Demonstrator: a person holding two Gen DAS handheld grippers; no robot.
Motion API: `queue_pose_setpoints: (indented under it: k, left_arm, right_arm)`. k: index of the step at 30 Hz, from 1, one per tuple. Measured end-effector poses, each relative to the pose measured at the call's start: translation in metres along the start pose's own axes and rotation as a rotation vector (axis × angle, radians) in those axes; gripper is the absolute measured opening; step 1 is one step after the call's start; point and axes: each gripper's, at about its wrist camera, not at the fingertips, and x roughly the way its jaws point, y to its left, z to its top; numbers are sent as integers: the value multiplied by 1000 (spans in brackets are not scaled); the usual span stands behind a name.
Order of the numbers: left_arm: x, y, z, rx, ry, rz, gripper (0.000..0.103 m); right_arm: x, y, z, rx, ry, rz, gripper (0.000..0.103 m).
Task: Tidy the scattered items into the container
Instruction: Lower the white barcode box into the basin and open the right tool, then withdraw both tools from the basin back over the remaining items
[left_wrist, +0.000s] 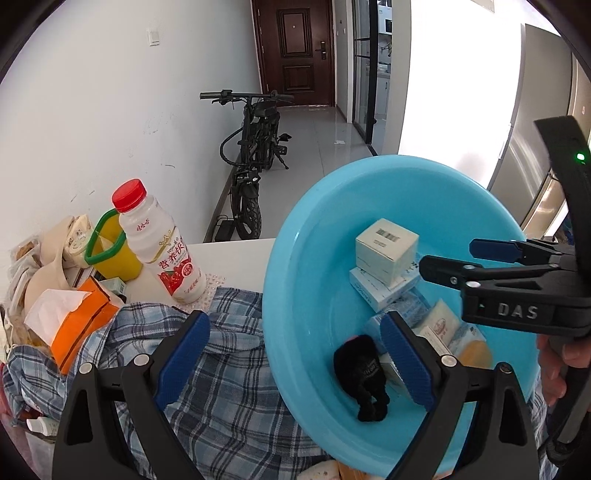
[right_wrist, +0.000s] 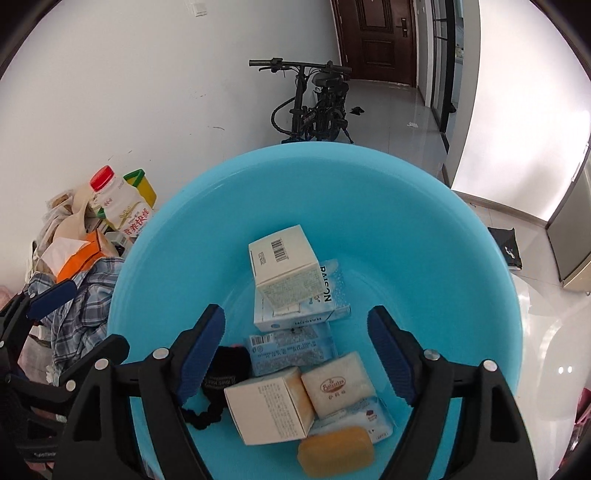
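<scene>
Fingers of right gripper spread wide above blue basin.

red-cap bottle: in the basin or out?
Out. The bottle stands upright on the table beside the basin, not inside it.

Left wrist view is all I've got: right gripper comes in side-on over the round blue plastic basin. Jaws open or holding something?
Observer: The right gripper has its jaws open with nothing between them, over the round blue plastic basin.
Operator: What's hidden low in the basin?
Observer: A cream cardboard box with small print, lying beside the black fabric pouch.
Operator: And the yellowish blob near the rim?
Observer: An orange oval soap bar, loose on the basin floor.
</scene>
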Motion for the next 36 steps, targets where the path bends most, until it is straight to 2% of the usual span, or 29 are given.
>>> queue_pose_setpoints:
  k: [8, 16, 20, 25, 29, 33, 36]
  left_arm:
    - [-36, -9, -25, 23, 6, -25, 95]
    - [-72, -1, -82, 34, -14, -4, 95]
    - [-84, 7, -118, 10, 3, -64, 95]
    - [-95, 13, -166, 8, 28, -83, 95]
    - [-100, 13, -198, 24, 30, -42, 95]
    - [-97, 21, -226, -38, 82, -89, 95]
    - [-92, 27, -244, -67, 112, -78, 95]
  right_arm:
    - [-59, 4, -33, -42, -42, 2, 78]
    - [-108, 12, -96, -86, -83, 4, 78]
    - [-125, 21, -135, -116, -101, 17, 78]
    - [-134, 21, -184, -100, -92, 62, 78]
    - [-139, 20, -223, -75, -94, 95, 78]
    - [-137, 21, -256, -50, -89, 113, 78]
    - [-132, 28, -277, -42, -82, 105, 78]
